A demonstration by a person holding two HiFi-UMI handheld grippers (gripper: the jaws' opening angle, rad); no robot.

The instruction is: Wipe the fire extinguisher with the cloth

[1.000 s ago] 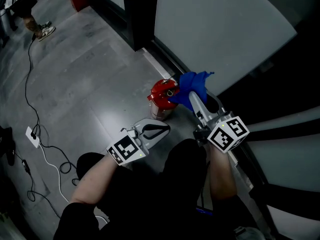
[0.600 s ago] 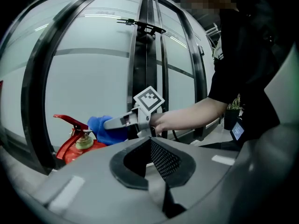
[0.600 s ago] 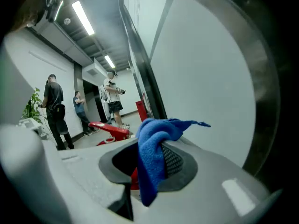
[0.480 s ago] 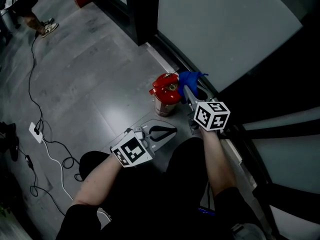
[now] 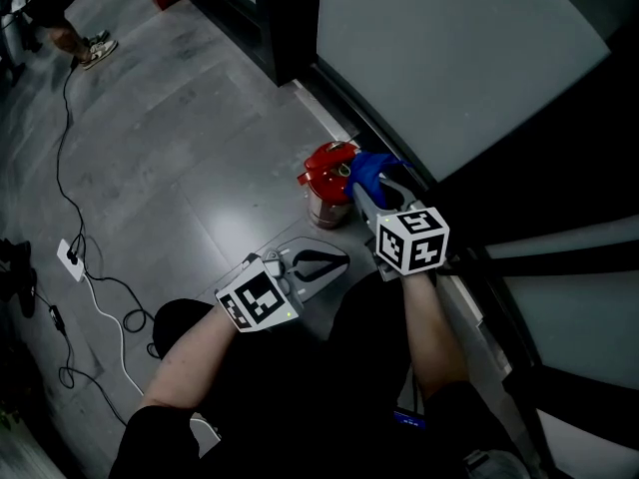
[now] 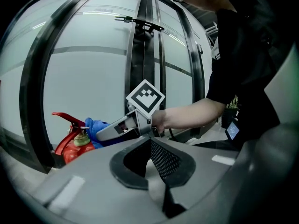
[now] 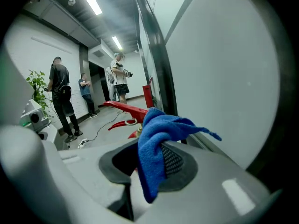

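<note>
A red fire extinguisher (image 5: pixel 324 196) stands on the grey floor beside a glass wall; it also shows in the left gripper view (image 6: pixel 70 146), and its red lever shows in the right gripper view (image 7: pixel 126 108). My right gripper (image 5: pixel 365 186) is shut on a blue cloth (image 5: pixel 367 171) and presses it against the right side of the extinguisher's head. In the right gripper view the cloth (image 7: pixel 156 141) hangs over the jaws of that gripper (image 7: pixel 149 169). My left gripper (image 5: pixel 327 263) hovers low in front of the extinguisher, shut on nothing (image 6: pixel 152 160), not touching it.
The black-framed glass wall (image 5: pixel 449 78) runs close along the right. A cable and a white power strip (image 5: pixel 68 263) lie on the floor at the left. Someone's shoes (image 5: pixel 95 52) are far off at the top left. Several people (image 7: pixel 60 97) stand down the corridor.
My right gripper has come down and left with the cloth, from above and right of the extinguisher onto its head. The left gripper has barely shifted.
</note>
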